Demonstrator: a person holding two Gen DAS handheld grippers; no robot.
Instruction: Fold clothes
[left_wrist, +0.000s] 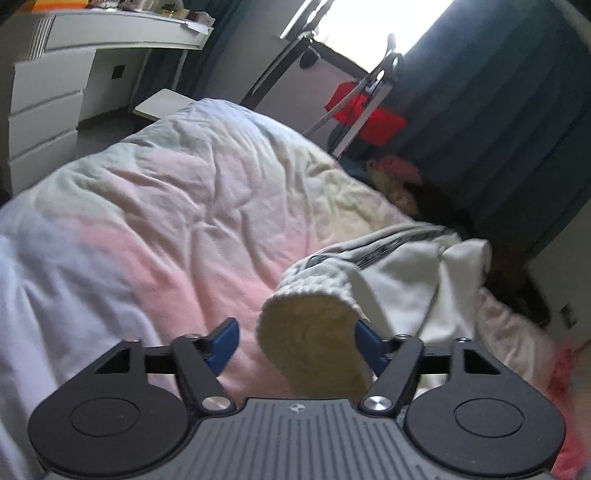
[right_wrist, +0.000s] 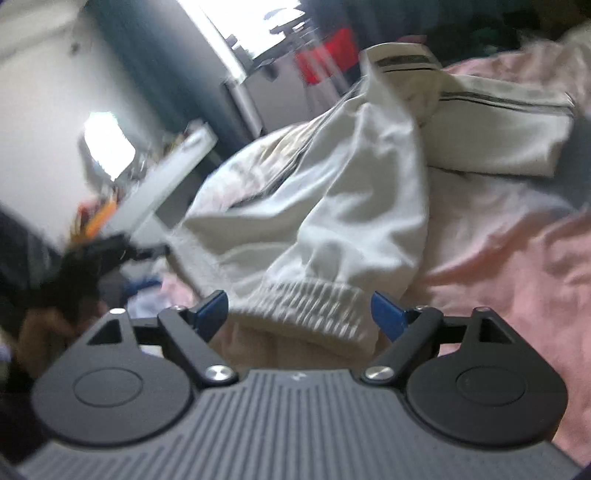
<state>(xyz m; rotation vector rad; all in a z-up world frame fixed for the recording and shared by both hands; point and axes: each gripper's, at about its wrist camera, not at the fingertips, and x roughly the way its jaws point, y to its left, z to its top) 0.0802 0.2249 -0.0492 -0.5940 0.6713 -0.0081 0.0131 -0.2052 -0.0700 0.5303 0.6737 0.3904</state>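
Note:
A white sweat garment (left_wrist: 399, 266) with dark side stripes lies crumpled on the pink and white duvet (left_wrist: 166, 206). Its ribbed cuff (left_wrist: 314, 295) shows a fleecy cream inside and sits between the blue fingertips (left_wrist: 225, 341) of my left gripper (left_wrist: 297, 345), which is open. In the blurred right wrist view the same garment (right_wrist: 351, 192) spreads across the duvet (right_wrist: 517, 258). Another ribbed hem (right_wrist: 310, 301) lies between the wide-apart fingers of my right gripper (right_wrist: 300, 308), also open. Whether either cuff touches the pads is unclear.
A white desk with drawers (left_wrist: 44, 118) stands beyond the bed's far left. A metal rack with a red item (left_wrist: 365, 110) and dark curtains (left_wrist: 498, 110) are at the far right by the window. Clutter (left_wrist: 399, 173) lies beside the bed's right edge.

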